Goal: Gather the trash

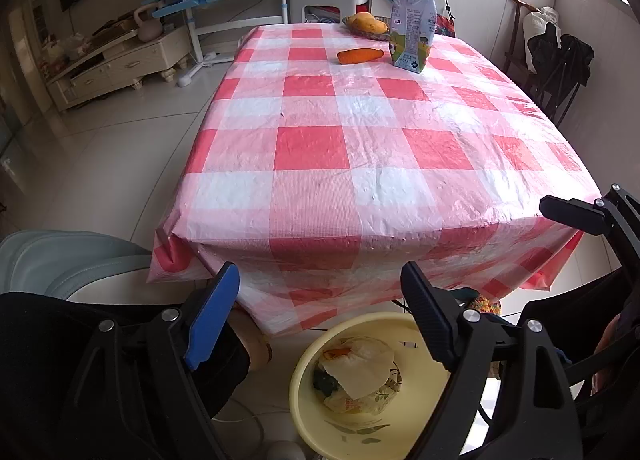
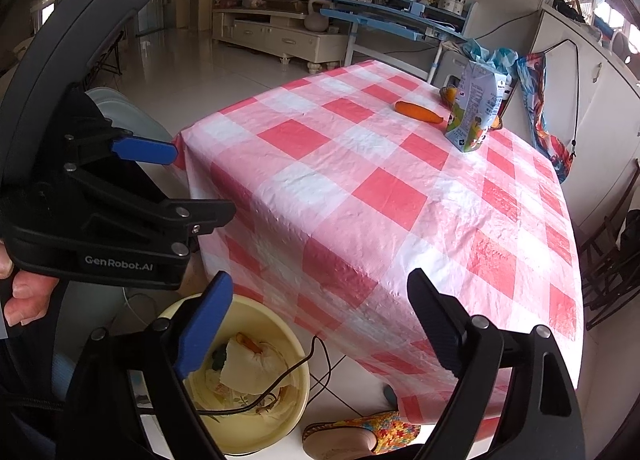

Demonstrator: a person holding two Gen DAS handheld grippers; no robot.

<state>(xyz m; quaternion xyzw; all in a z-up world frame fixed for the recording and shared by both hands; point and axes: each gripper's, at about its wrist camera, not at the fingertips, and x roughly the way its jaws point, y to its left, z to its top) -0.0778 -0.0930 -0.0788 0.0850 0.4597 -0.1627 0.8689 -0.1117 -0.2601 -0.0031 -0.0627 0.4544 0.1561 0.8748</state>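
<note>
Nearest, on the floor just below the table edge: yellow basin [image 1: 308, 392], already holding crumpled paper and wrappers [image 1: 360, 372]. Serves as the trash receptacle, by the look of it. A dark cable [image 2: 304, 360] crossing its rim in the right wrist view; to be kept clear of on every drop.

Left tool [image 1: 320, 312]: jaws spread wide, nothing between them, poised above the basin. Right tool [image 2: 320, 316]: likewise spread and empty, hanging over the near table edge beside the basin. Both pitched steeply downward.

Near half of the table [image 1: 360, 187], under its red-and-white checked cloth: bare. No trash within easy reach.

Far end of the table: milk carton [image 1: 412, 31] standing upright, an orange carrot-like item [image 1: 360, 55] lying just beside it, and a dish of yellow fruit [image 1: 366, 23] directly behind. Carton judged the likeliest remaining trash; fruit not to be touched; whether the orange item counts as trash cannot be told.

Procedure for the step in hand, as judged:
- Raise one tool clear of the table edge before reaching forward, to avoid snagging the overhanging cloth.
- Keep jaws spread through the approach; the carton is wide.
- Close across the carton's narrow faces, mid-height, with light pressure; a possibly empty carton crushes and tips easily.
- Approach from the side away from the fruit dish.
- Carry back low and release only above the basin centre.
</note>
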